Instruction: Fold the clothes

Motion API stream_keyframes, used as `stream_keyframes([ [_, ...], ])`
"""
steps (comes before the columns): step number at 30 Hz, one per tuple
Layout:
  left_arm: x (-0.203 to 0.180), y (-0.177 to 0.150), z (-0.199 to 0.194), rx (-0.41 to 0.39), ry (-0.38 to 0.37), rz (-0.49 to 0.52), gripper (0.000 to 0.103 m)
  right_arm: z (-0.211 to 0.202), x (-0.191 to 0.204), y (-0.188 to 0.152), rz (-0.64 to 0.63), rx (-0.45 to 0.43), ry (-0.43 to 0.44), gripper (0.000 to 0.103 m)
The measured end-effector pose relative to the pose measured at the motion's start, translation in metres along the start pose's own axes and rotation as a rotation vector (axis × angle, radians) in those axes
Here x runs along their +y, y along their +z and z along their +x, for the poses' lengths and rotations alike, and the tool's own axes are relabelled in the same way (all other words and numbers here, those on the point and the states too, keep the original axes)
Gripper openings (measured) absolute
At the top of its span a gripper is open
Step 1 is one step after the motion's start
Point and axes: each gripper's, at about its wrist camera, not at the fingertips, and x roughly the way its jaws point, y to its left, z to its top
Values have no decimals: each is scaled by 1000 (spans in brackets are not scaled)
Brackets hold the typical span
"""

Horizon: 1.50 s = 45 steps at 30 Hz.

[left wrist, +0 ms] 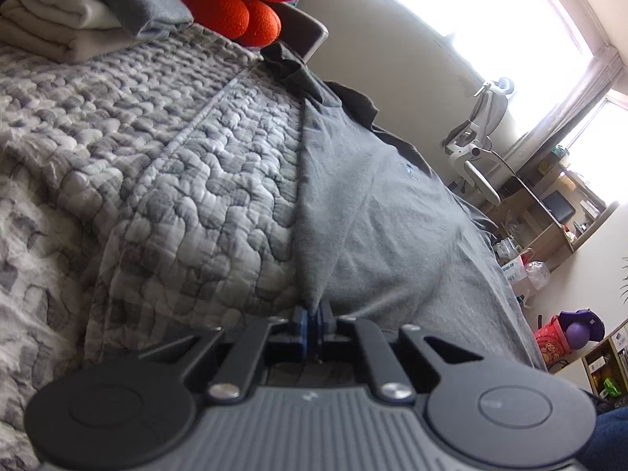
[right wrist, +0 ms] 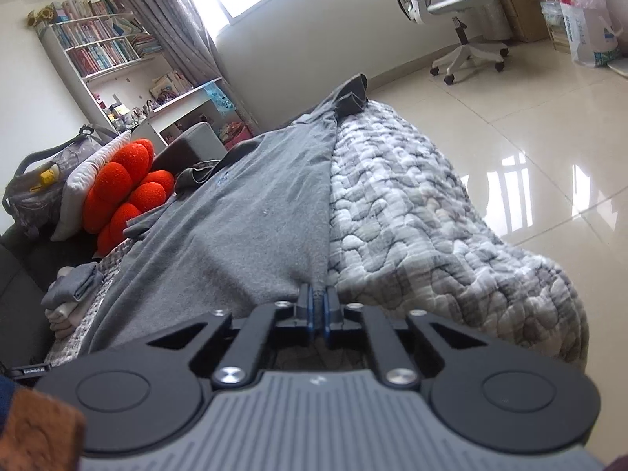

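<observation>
Shirt [left wrist: 376,204]: grey, spread along the quilt [left wrist: 165,165], running from bottom centre of the left view up toward the upper middle; dark collar end lies far from the camera in both views; shirt [right wrist: 251,212] fills the centre of the right view, quilt [right wrist: 424,212] to its right.

Left gripper [left wrist: 314,314]: jaws pressed together on a corner of the shirt's near edge, bottom centre of frame; cloth rises in a small peak from the pinch.

Right gripper [right wrist: 318,302]: likewise closed on the near edge, bottom centre; fabric pulled up into the jaws.

Progress, judged: one side edge looks already turned in, a long straight fold line showing at the shirt's border with the quilt in each view; a sleeve still sticks out at mid left of the right view; so this shirt is partly folded at most; the hem-to-collar fold seems to be the step in hand, not yet carried over.

Done pile [left wrist: 78,15]: folded clothes stacked upper left of the left view, beside an orange cushion [left wrist: 235,4]; same pile [right wrist: 74,294] at lower left of the right view; some garments finished, then.
</observation>
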Motion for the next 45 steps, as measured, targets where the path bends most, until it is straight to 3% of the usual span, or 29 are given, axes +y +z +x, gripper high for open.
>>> stream_keyframes([
  [9, -16, 4, -56, -75, -25, 61, 4, -51, 43, 16, -161, -126, 81, 6],
  [13, -18, -7, -63, -63, 31, 129, 4, -66, 46, 16, -215, -129, 71, 6],
  [17, -11, -14, -43, 4, 82, 145, 5, -34, 35, 0, -258, 1, -30, 7],
  [20, -7, -11, -45, -6, 123, 159, 6, -17, 27, -10, -275, 62, -66, 9],
  [26, -2, 5, -49, -46, 190, 180, 22, -14, 17, 1, -274, 9, -120, 12],
  [30, -12, 16, -38, -52, 173, 205, 30, -6, 16, 18, -257, -26, -103, 13],
  [39, -40, 42, -2, -49, 142, 239, 31, 49, 42, 45, -293, 28, -61, 13],
  [45, -45, 67, 19, -42, 164, 214, 31, 76, 59, 61, -313, 53, -33, 13],
])
